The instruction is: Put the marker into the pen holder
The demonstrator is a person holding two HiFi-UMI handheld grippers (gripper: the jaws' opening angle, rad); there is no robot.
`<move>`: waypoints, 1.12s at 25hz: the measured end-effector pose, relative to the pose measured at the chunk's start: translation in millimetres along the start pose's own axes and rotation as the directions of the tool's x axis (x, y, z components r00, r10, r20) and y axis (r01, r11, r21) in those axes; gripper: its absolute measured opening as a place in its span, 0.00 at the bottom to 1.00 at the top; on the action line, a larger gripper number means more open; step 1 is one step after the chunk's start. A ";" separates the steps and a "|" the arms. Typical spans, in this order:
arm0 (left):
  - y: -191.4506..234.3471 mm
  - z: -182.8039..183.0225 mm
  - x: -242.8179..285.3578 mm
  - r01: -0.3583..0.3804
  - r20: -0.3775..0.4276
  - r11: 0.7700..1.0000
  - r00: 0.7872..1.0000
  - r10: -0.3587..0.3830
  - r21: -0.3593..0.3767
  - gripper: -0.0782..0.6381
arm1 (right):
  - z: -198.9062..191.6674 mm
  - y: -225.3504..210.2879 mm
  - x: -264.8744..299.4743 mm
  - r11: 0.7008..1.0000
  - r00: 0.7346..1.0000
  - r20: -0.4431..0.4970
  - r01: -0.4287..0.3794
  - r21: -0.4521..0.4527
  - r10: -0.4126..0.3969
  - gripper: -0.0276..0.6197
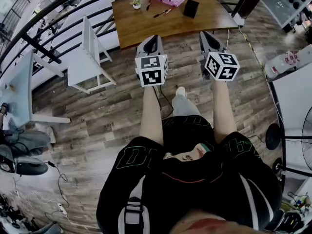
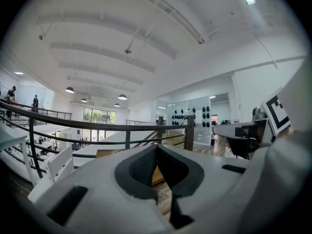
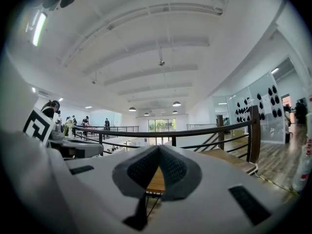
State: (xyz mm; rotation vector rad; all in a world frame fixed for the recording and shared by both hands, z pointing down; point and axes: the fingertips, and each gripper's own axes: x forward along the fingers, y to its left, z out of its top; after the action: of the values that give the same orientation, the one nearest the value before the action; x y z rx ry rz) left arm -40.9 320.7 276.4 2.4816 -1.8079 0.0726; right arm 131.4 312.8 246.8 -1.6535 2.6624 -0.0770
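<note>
The left gripper (image 1: pixel 151 38) and right gripper (image 1: pixel 208 35) kept their fingers (image 3: pixel 141 170) closed on nothing, well short of the tabletop (image 1: pixel 146 27). The marker (image 1: pixel 160 13) lay there near the pen holder (image 1: pixel 191 8). It was probably light, stiff and apt to roll, and best pinched mid-barrel

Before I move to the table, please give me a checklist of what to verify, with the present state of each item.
1. Left gripper empty: ok, jaws together on nothing.
2. Right gripper empty: ok, jaws together on nothing.
3. Jaws open for a grasp: not ok, both shut.
4. Marker lying free on the wooden table: ok, apart from the pen holder.
5. Pen holder mouth clear: cannot tell.
6. Marker in reach: probably not ok, it lies ahead of both grippers.
</note>
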 end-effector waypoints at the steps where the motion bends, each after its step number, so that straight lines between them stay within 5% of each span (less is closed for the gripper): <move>1: 1.3 -0.1 1.8 -0.003 0.002 1.000 1.000 0.003 -0.005 0.12 | -0.5 -1.9 1.7 1.000 1.000 -0.002 0.001 0.003 -0.001 0.05; 17: 25.4 -29.4 74.2 -0.022 -0.049 0.999 0.999 0.020 -0.042 0.12 | -32.2 -44.9 69.8 0.999 0.999 -0.048 -0.009 0.045 0.012 0.05; 28: 58.7 -75.0 174.3 -0.093 -0.202 0.994 0.976 0.078 -0.061 0.12 | -98.2 -121.2 147.4 0.982 0.987 -0.160 0.025 0.187 0.006 0.05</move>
State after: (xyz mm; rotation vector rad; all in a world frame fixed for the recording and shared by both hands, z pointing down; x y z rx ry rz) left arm -43.1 143.8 366.7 2.2581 -1.8002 0.2486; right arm 171.5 130.8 353.4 -1.6657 2.6586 -0.4662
